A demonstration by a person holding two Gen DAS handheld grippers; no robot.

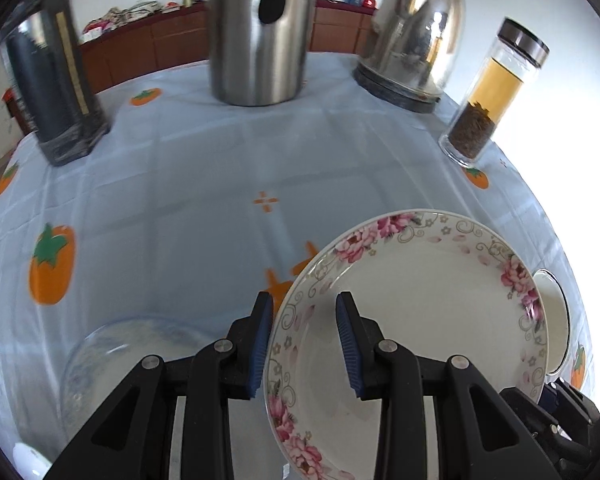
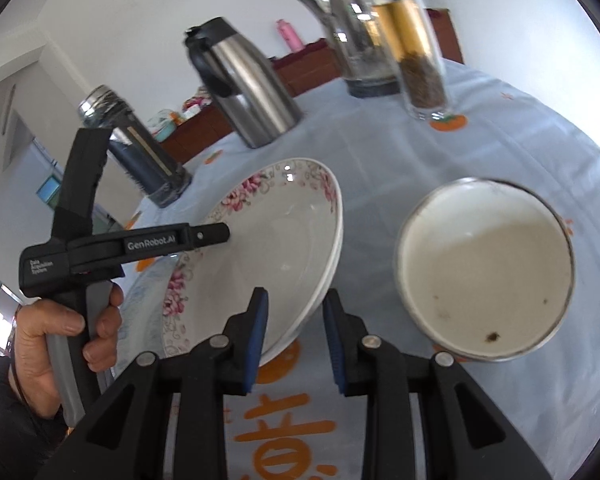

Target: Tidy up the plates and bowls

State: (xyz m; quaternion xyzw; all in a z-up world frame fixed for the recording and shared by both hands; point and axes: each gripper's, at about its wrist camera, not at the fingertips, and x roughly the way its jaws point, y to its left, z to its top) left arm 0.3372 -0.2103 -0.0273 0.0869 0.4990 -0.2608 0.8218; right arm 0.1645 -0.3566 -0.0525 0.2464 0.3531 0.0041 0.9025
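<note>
the white ceramic plate with a pink flower border is tilted, its far edge raised off the pale blue tablecloth printed with orange persimmons. in the right wrist view it seems to sit on a second white dish, whose rim shows just beneath it. the left gripper straddles the plate's near-left rim, one blue-padded finger outside the rim and the other over the plate's inside, with a clear gap between pads; whether either pad touches the rim cannot be told. the right gripper has its jaws apart too, with the plate's lower rim lying between its blue pads, contact again unclear. in the right wrist view the person's left hand grips the handle of the left gripper, whose tip reaches over the plate's rim.

just right of the plate a white bowl with a metallic rim stands upright on the cloth, some dark specks inside. left of the plate lies a clear glass plate, blurred.

farther back stand a dark cylindrical jar with a metal lid, a steel thermal jug with a black handle, a steel electric kettle and a glass tea bottle with leaves at the bottom.
</note>
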